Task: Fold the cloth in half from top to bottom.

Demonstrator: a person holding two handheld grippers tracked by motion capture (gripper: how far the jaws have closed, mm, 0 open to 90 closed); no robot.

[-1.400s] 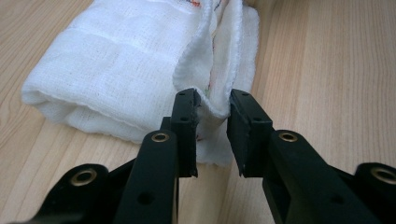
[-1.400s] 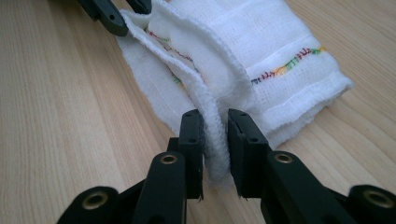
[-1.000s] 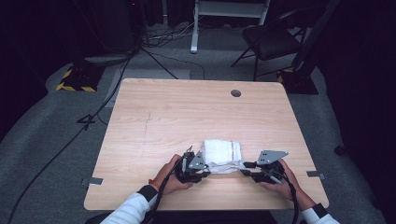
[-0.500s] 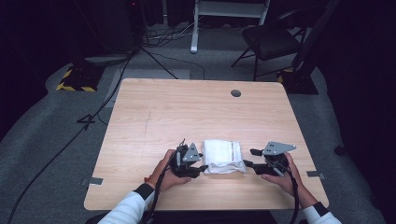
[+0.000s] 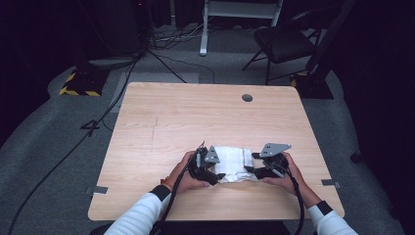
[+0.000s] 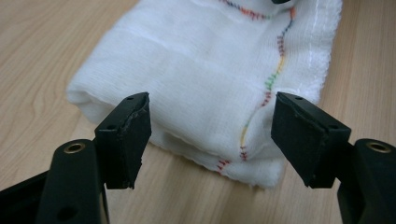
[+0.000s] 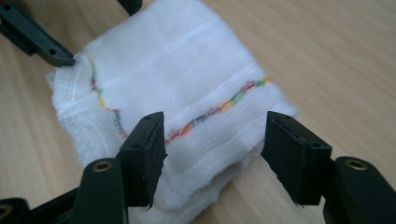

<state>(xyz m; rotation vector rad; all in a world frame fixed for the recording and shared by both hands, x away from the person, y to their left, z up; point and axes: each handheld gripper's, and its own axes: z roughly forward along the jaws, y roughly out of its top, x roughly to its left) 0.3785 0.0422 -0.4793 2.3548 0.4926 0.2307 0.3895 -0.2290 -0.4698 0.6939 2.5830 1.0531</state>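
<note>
Up close, the left gripper view shows what the high view cannot: the folded white cloth (image 6: pixel 205 79) carries a line of rainbow-coloured stitching and lies in several layers, with a thick rounded fold along one side. The left gripper (image 6: pixel 212 133) has just been opening its jaws; they now stand wide apart on either side of the cloth's near end, pads clear of the fabric. In the right gripper view the right gripper (image 7: pixel 212 149) is the same: jaws just parted, straddling the opposite end without pressing it, and the tips of the other gripper show at the far corner.

From the high view the cloth (image 5: pixel 234 162) sits on the wooden table (image 5: pixel 195 117) near the person's edge, between the left gripper (image 5: pixel 208 166) and the right gripper (image 5: pixel 259 166), each held in a hand.

Both grippers cover the cloth's ends from above, and the small, dim picture hides its stitching and layers. The far end is cut off at the top of the left gripper view.

Its long axis appears to run left to right across the table, from one gripper to the other.
</note>
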